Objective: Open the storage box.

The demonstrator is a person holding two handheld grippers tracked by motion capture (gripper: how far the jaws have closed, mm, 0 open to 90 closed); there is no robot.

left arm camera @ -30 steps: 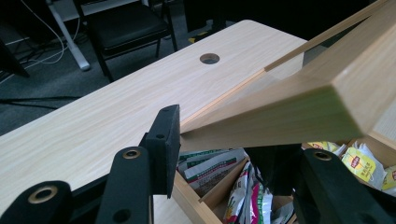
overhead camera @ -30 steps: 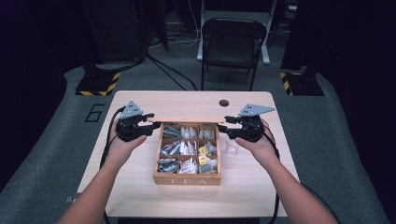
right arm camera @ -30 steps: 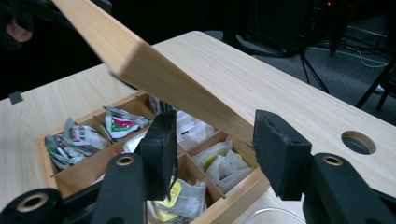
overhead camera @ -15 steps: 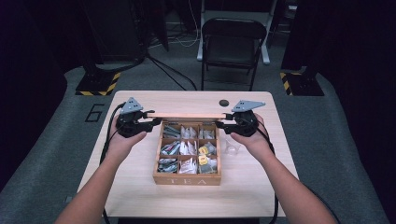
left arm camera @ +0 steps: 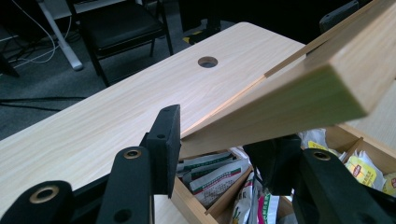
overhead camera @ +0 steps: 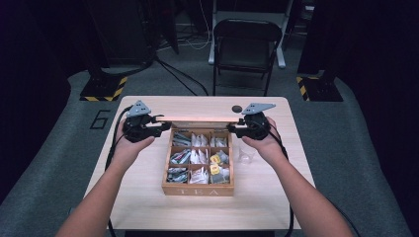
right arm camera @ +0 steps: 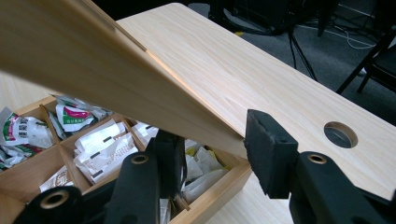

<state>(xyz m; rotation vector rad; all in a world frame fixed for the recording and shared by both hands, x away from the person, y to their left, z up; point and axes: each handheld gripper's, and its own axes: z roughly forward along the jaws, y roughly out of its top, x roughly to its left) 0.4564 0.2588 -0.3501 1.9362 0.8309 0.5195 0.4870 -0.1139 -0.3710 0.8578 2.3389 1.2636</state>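
Dark room surrounding a grey carpet floor point(overhead camera: 59, 163); black folding chair point(overhead camera: 245, 47) standing at 12 o'clock; hazard-striped bases point(overhead camera: 104, 89) sitting at 10 and 2.

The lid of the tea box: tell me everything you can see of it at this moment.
The lid is a flat panel of pale wood with a thicker frame edge, raised at a slant over the back of the open tea box. The left claw brackets one end and the right claw the other; the right claw's jaws have just been closing around it. Whether the pads press the wood is unclear. Tea bags lie uncovered below it.
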